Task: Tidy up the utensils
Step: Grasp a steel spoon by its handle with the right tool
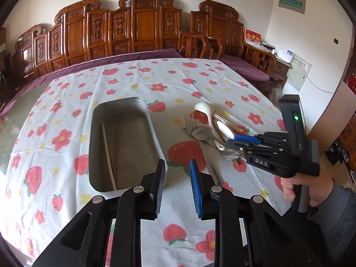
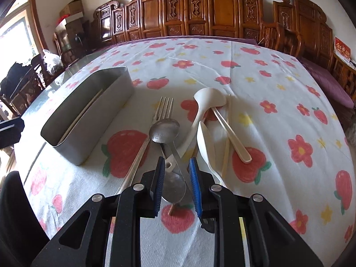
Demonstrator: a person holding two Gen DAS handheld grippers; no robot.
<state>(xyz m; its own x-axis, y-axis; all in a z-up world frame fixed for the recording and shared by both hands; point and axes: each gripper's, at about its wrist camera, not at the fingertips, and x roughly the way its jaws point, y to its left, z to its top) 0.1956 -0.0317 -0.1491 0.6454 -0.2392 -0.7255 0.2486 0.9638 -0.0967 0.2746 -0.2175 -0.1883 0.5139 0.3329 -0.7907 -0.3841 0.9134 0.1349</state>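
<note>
A metal bin [image 1: 95, 120] [image 2: 98, 111] stands on the table with a pale chopstick [image 1: 109, 153] inside. To its right lies a pile of utensils: a metal fork [image 2: 165, 106], metal spoons [image 2: 164, 131], a white ladle-spoon [image 2: 209, 96] [image 1: 204, 108], a flat white spoon [image 2: 205, 142] and beige chopsticks [image 2: 227, 149]. My right gripper [image 2: 176, 175] [image 1: 233, 140] is open, low over the near ends of the metal spoons, which lie between its fingers. My left gripper [image 1: 176, 178] is open and empty, just right of the bin's near end.
A strawberry-and-flower tablecloth [image 1: 155, 82] covers the table. Carved wooden chairs [image 1: 144, 29] with purple cushions line the far side. More chairs and bags [image 2: 33, 71] stand to the left of the table.
</note>
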